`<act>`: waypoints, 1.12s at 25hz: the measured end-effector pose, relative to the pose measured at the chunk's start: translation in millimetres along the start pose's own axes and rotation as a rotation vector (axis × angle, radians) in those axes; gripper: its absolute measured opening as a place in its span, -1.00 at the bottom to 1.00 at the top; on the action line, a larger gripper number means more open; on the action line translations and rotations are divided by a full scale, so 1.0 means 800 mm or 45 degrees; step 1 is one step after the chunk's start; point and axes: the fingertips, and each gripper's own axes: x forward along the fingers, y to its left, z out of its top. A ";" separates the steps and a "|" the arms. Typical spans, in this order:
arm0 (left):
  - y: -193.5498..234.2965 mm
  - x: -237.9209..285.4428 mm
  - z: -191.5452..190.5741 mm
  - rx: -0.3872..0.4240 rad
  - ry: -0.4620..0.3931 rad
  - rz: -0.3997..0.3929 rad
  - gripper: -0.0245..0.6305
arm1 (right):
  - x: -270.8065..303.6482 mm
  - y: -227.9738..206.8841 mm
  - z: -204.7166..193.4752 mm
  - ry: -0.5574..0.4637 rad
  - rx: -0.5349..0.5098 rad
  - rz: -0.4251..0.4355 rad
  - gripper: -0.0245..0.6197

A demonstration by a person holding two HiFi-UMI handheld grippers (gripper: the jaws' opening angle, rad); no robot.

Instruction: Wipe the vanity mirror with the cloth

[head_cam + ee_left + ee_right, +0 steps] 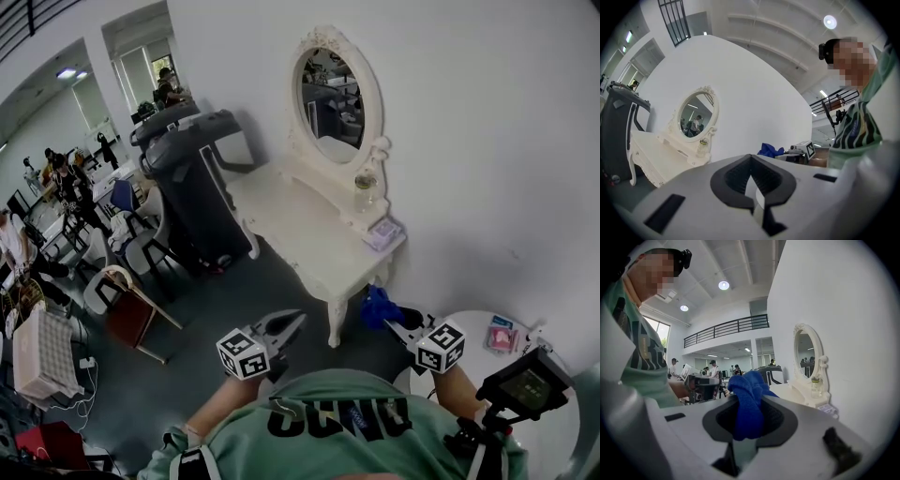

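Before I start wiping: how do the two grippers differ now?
The right gripper is shut on the blue cloth; the left gripper is shut and empty. The left gripper hangs over dark floor, the right gripper near the round table. Both are short of the mirror.

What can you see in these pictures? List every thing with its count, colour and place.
Mirror: one, white oval frame, on the vanity.
Vanity: one, white, against the wall.
Bottle: one, clear, on the vanity at the mirror's foot.
Treadmill: one, dark grey, left of the vanity.
Round table: one, white, lower right.
Cloth: one, blue, in the right gripper.
Left gripper: one, jaws together, empty.
Right gripper: one, shut on the cloth.
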 end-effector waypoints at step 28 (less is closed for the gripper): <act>0.395 0.171 0.114 -0.090 0.087 -0.340 -0.91 | 0.280 -0.229 0.095 0.063 0.006 -0.350 -0.69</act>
